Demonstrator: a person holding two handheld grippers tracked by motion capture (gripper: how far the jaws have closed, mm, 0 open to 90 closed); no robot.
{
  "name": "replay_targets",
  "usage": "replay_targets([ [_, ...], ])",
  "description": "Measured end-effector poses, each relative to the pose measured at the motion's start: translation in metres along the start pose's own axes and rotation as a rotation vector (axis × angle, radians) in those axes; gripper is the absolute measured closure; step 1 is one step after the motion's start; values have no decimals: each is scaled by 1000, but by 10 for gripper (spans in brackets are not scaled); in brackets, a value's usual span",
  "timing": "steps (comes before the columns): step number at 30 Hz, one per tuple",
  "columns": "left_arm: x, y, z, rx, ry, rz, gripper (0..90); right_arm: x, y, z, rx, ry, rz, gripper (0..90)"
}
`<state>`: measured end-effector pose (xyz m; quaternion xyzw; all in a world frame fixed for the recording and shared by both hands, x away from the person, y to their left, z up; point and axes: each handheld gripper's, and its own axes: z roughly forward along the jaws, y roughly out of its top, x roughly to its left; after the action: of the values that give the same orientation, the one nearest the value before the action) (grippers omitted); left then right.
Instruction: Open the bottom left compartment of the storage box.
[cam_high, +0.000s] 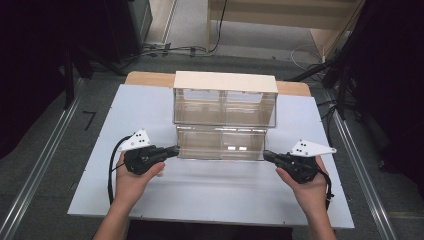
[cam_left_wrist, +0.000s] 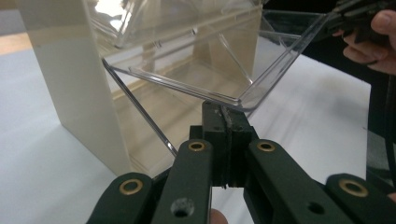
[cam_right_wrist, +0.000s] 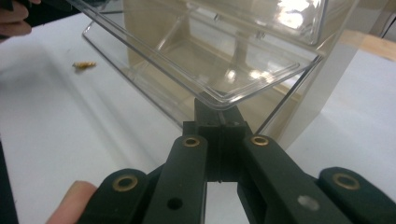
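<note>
A cream cabinet (cam_high: 225, 81) with clear plastic tilt-out bins stands at the back middle of the white board. Its lower bin (cam_high: 220, 143) is tipped out toward me; the upper bins (cam_high: 225, 107) sit closed. My left gripper (cam_high: 176, 148) is shut, its tips against the lower bin's left front corner. In the left gripper view the shut tips (cam_left_wrist: 227, 109) sit just under the bin's clear rim (cam_left_wrist: 187, 86). My right gripper (cam_high: 266, 155) is shut at the right front corner, its tips (cam_right_wrist: 219, 109) likewise under the rim (cam_right_wrist: 205, 93). The bin looks empty.
The white board (cam_high: 210, 187) lies on a wooden table with floor rails either side. A small golden object (cam_right_wrist: 84, 65) lies on the board near the bin. Cables and dark stands crowd the far floor.
</note>
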<state>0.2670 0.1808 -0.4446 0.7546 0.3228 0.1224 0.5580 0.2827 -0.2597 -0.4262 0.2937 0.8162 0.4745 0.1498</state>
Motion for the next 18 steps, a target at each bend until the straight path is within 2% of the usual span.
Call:
replay_targets([
  [1,0,0,0,0,0,0,900,0,0,0,0,0,0,879],
  [2,1,0,0,-10,3,-4,900,2,0,1,-25,-9,4,879],
  [3,1,0,0,-23,4,-10,900,2,0,1,-25,-9,4,879],
  [8,0,3,0,-63,32,-18,900,9,1,5,-91,-35,1,879],
  [9,-1,3,1,-72,33,-20,900,12,2,6,-119,-70,-8,879],
  [11,-3,5,1,-74,46,-10,900,14,3,7,-127,-86,-16,879],
  [15,-7,8,3,-83,64,-1,900,23,5,9,-166,-127,-65,878],
  [17,-8,10,4,-93,72,-10,900,24,6,9,-173,-136,-64,878],
  [18,-8,11,5,-99,80,-18,900,25,6,10,-184,-159,-52,878],
])
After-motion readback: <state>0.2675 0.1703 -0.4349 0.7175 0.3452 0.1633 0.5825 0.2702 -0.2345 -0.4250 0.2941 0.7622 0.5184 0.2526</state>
